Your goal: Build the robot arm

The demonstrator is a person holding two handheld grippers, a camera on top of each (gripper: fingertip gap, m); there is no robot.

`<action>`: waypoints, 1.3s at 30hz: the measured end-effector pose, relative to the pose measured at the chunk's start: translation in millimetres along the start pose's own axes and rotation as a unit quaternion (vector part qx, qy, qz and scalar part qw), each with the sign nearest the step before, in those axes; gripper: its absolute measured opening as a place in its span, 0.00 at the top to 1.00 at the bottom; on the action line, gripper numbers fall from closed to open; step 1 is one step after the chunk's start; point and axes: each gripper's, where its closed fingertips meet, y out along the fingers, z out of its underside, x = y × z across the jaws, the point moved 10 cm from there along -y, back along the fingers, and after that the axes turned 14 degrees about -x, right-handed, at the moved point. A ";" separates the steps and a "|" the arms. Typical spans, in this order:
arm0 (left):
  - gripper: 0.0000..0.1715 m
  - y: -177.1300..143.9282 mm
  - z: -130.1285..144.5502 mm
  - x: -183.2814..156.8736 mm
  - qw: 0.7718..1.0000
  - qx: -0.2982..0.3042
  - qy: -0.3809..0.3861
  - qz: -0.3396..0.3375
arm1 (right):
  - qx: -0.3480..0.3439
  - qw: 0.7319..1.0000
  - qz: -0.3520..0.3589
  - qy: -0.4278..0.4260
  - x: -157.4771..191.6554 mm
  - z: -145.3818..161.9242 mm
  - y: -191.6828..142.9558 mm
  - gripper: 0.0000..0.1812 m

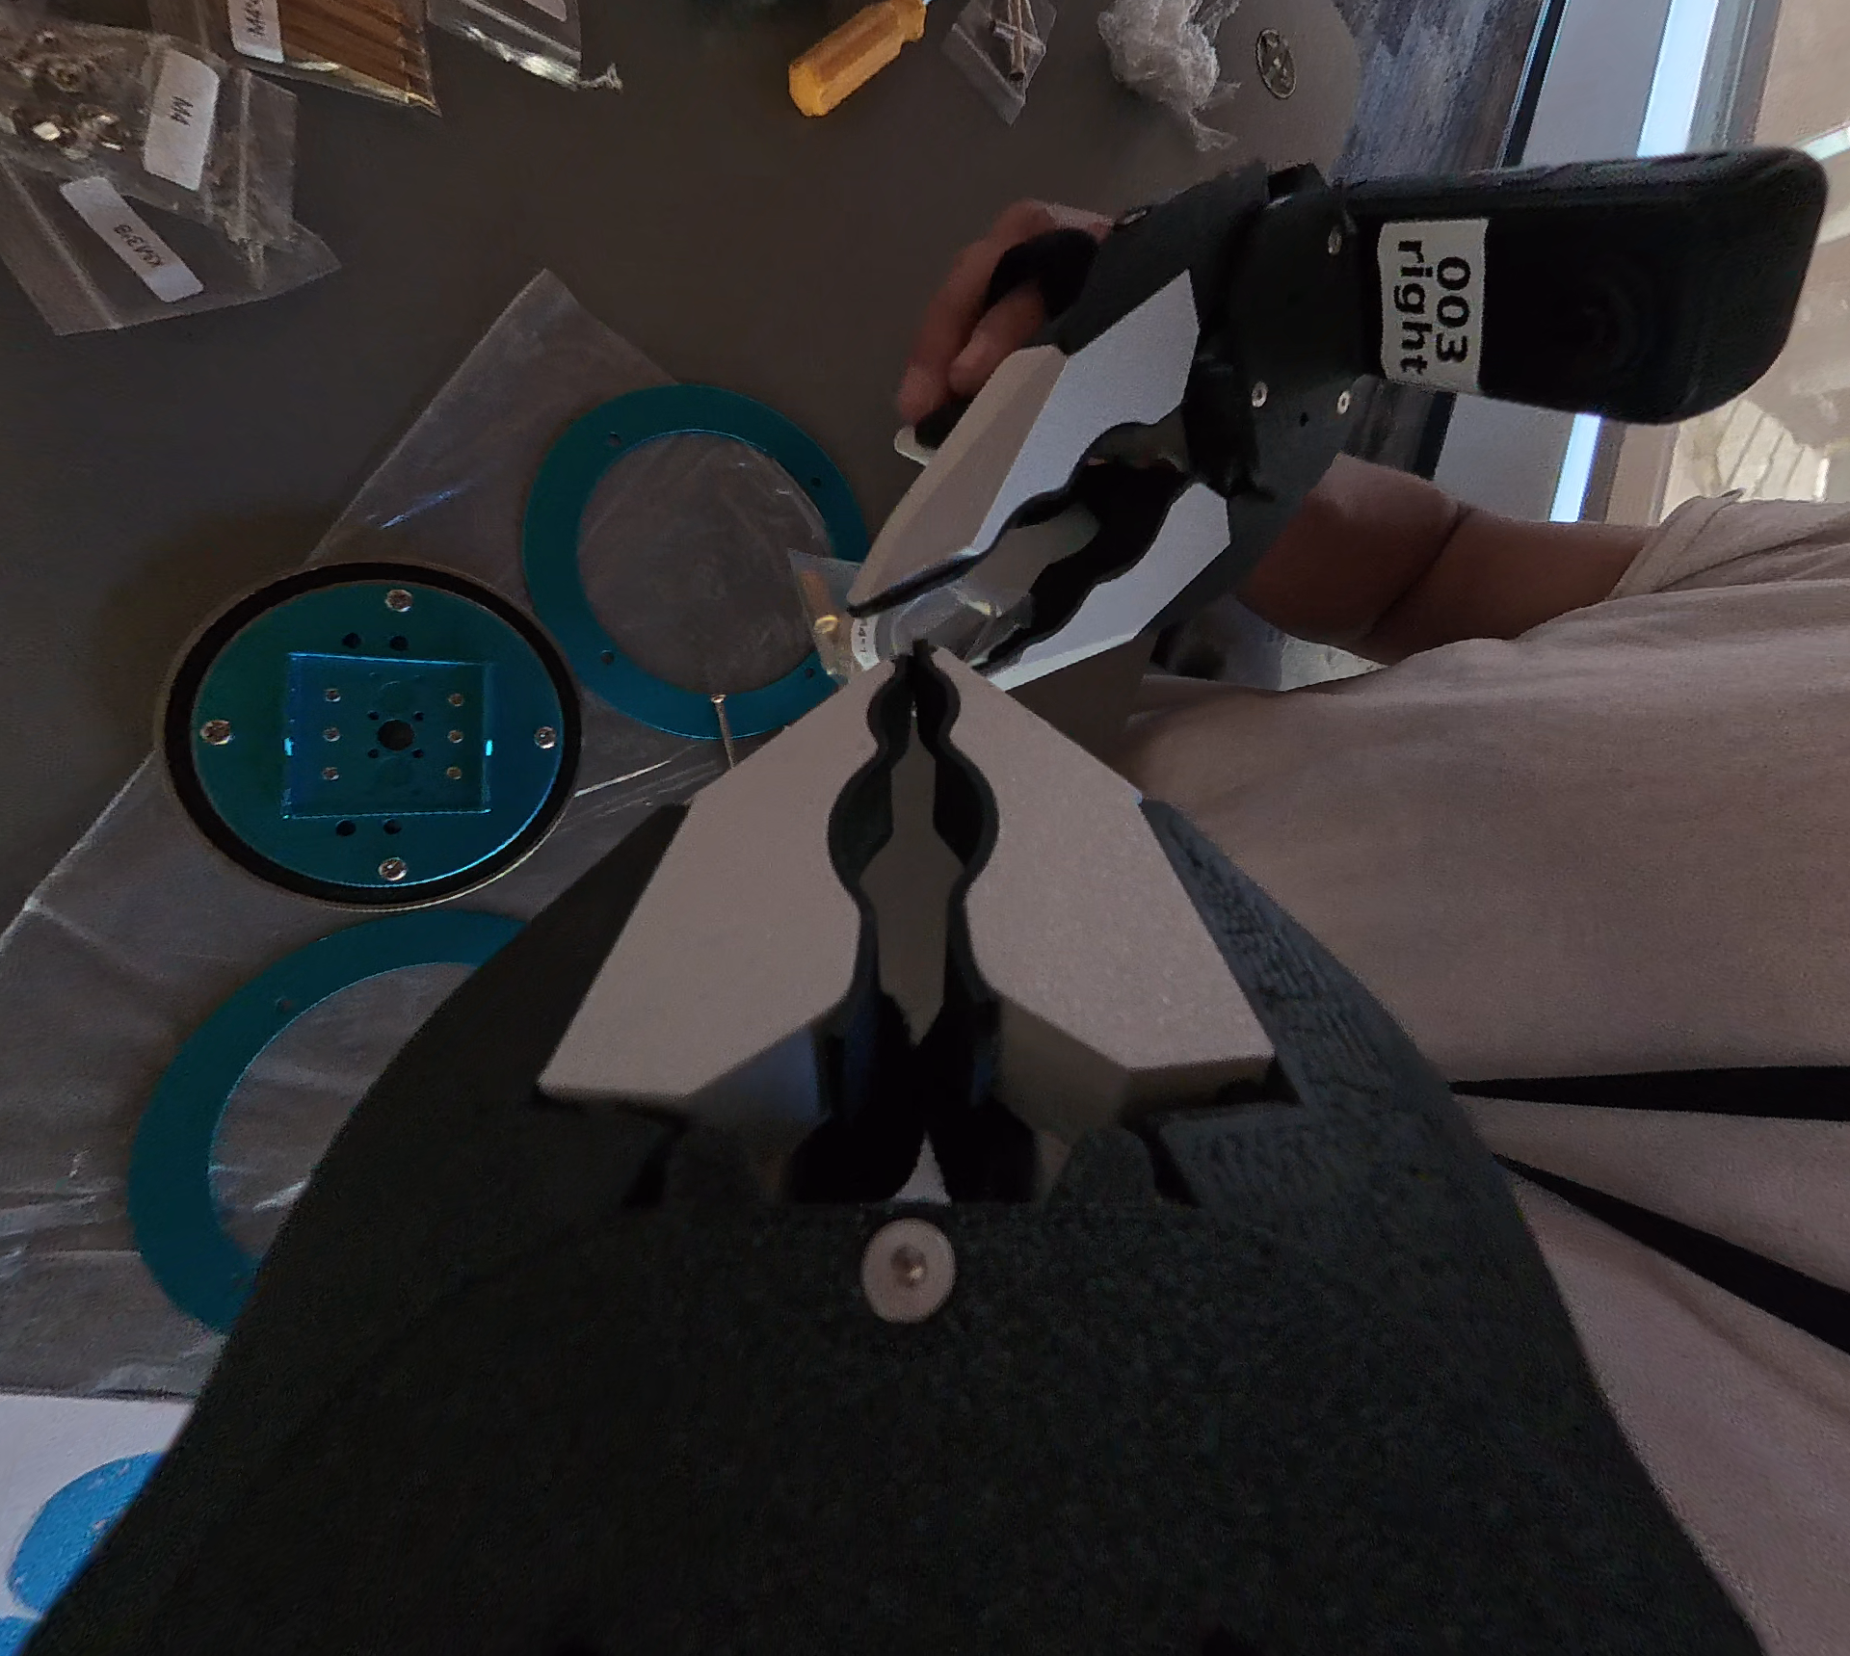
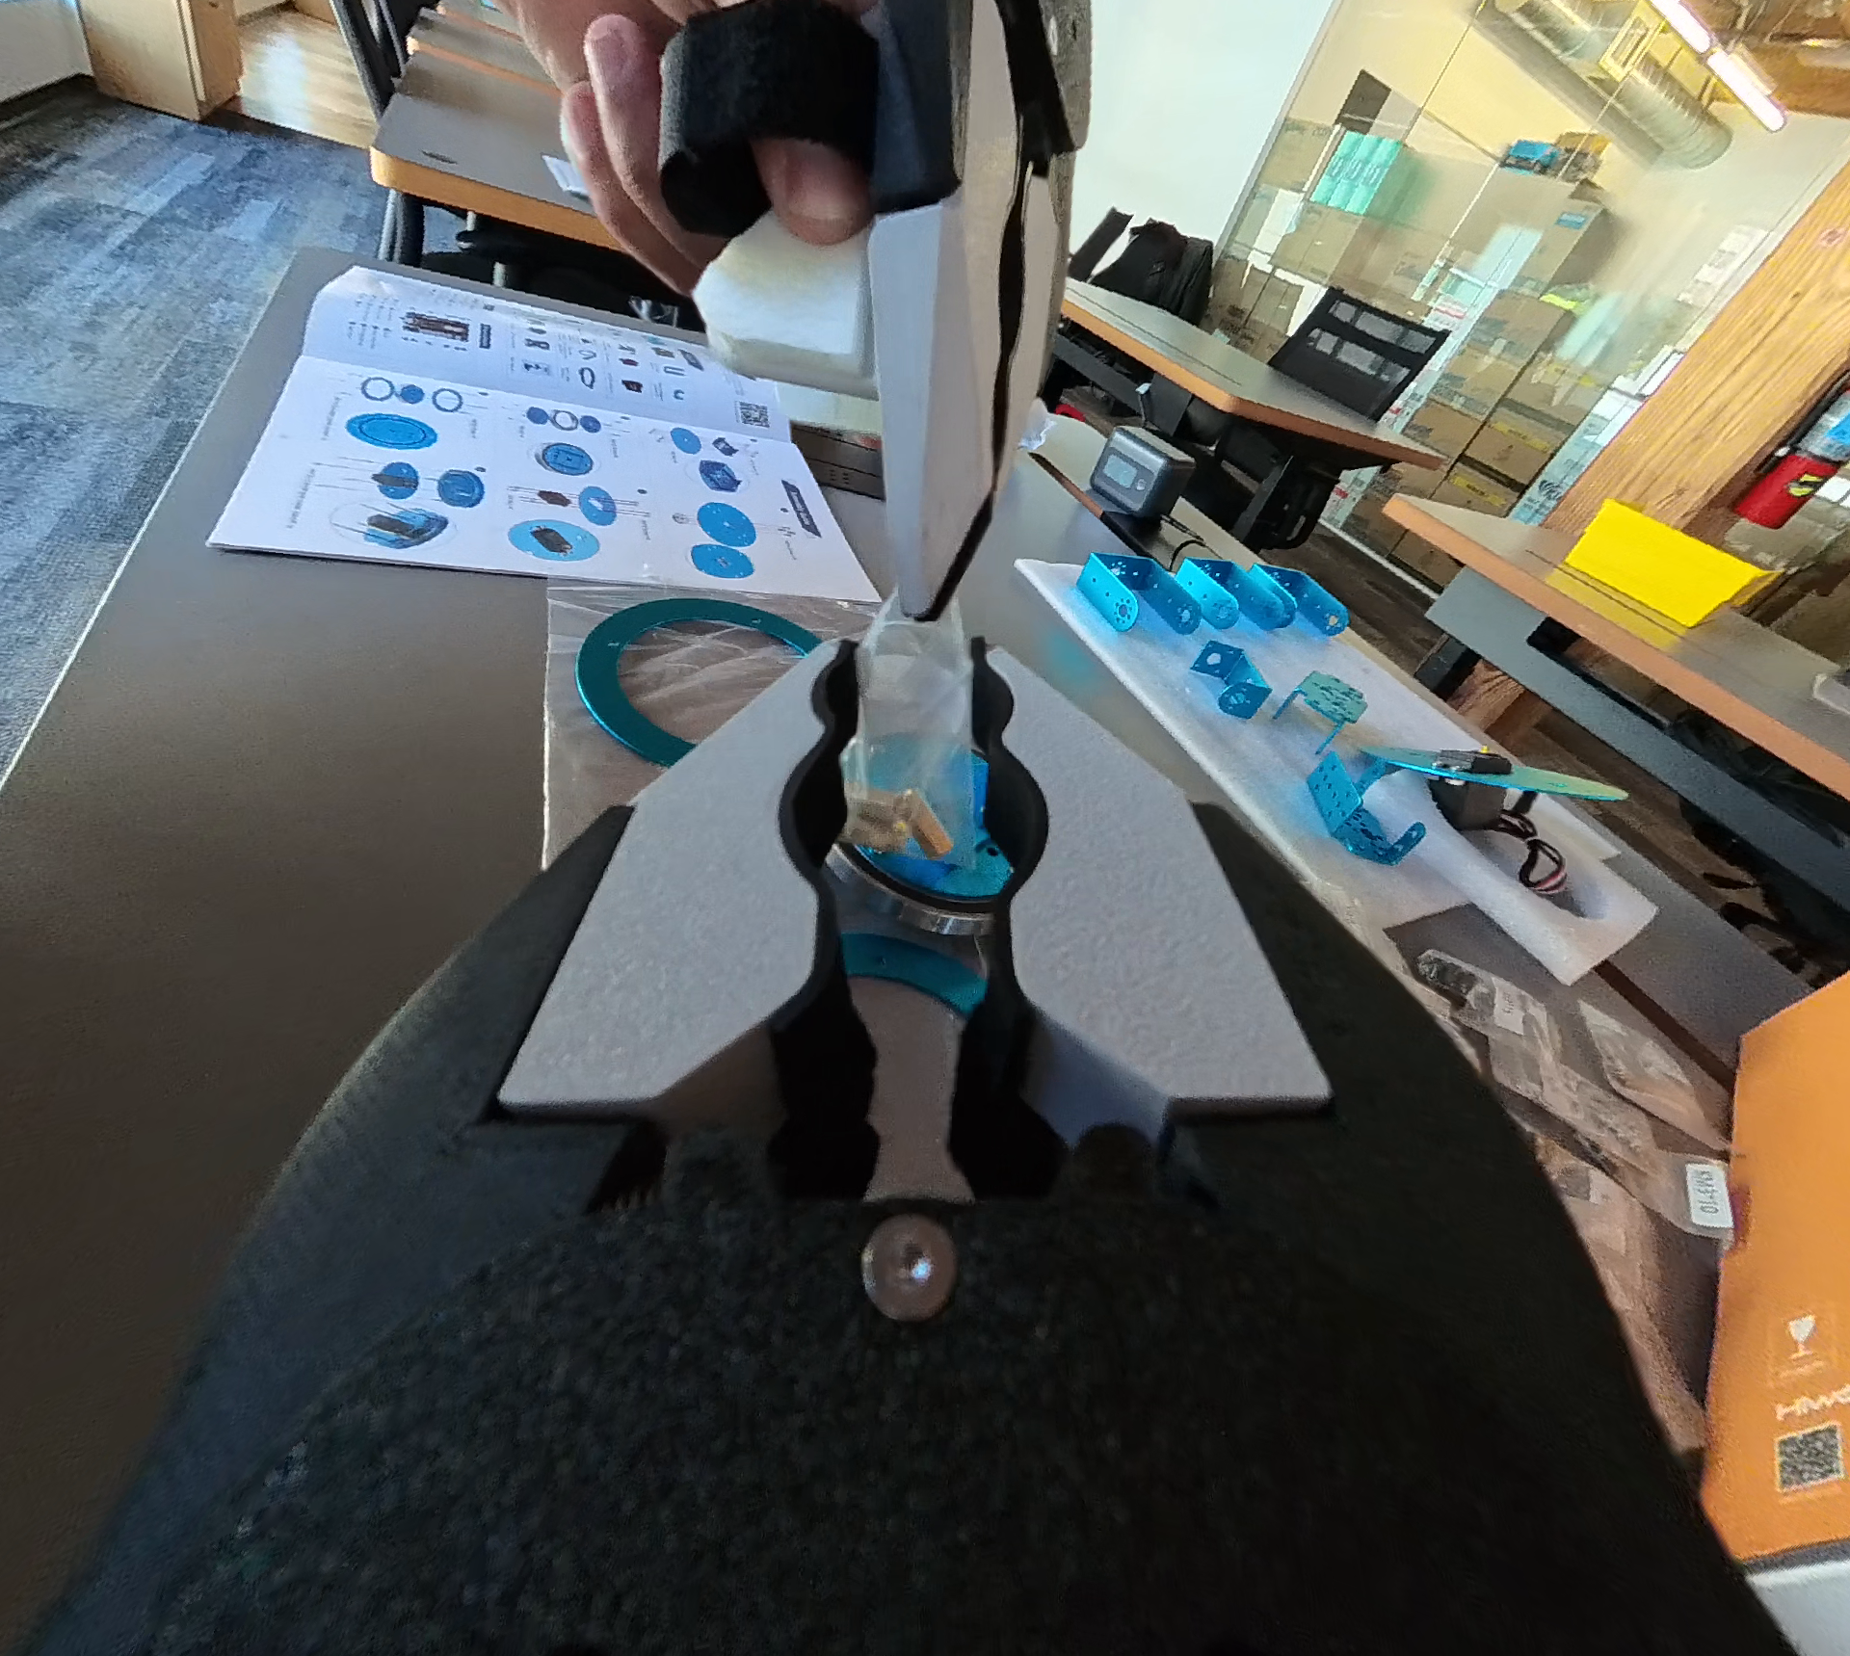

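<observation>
Two teal rings (image 1: 691, 552) (image 1: 290, 1108) and one round blue plate (image 1: 372, 732) lie at the frame's left. One yellow-handled screwdriver (image 1: 861, 47) up top — and two grippers (image 1: 916, 667) (image 1: 936, 607), one small clear bag (image 2: 906, 707) between them.

Left gripper (image 1: 916, 657) pinched closed, tips down; right gripper (image 2: 911, 657) slightly parted, tips meeting left's.

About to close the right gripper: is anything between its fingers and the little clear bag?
Nothing visible stands between them. The small clear bag hangs from the shut tips of the left gripper, right in the gap of the open right gripper. The blue disc lies below it, on the table.
</observation>
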 end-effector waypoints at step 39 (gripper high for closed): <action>1.00 -101.9 19.8 20.8 0.939 -0.203 0.126 0.248 | -0.215 0.854 -0.101 0.463 -16.0 -16.3 36.8 0.98</action>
